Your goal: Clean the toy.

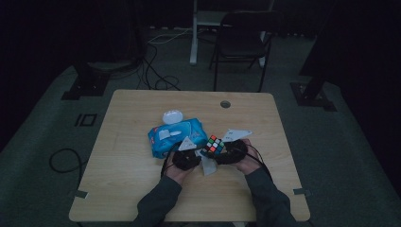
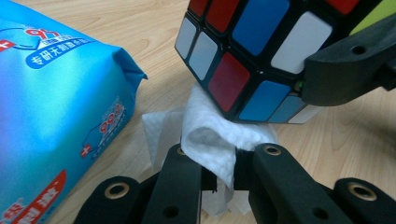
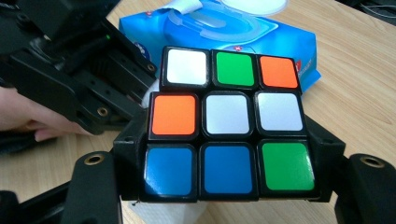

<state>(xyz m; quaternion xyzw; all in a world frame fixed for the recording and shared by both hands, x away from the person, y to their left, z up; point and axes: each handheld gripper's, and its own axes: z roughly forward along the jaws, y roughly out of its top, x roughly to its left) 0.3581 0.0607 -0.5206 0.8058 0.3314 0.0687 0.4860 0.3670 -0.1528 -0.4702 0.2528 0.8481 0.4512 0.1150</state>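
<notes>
Blue plastic wet-wipe pack [image 1: 178, 136] near the wooden table [image 1: 132, 189] centre, white flip lid [image 1: 172, 116] open, marked "99" with Chinese characters. Left gripper [image 2: 219, 163] pinching a white wipe [image 2: 210, 135]. Right gripper [image 3: 229, 186] clamping a scrambled colour-tiled puzzle cube [image 3: 229, 126], just right of the pack.

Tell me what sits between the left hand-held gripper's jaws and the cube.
A white wipe: the left gripper view shows it pinched in the left hand-held gripper and pressed against the cube.
</notes>
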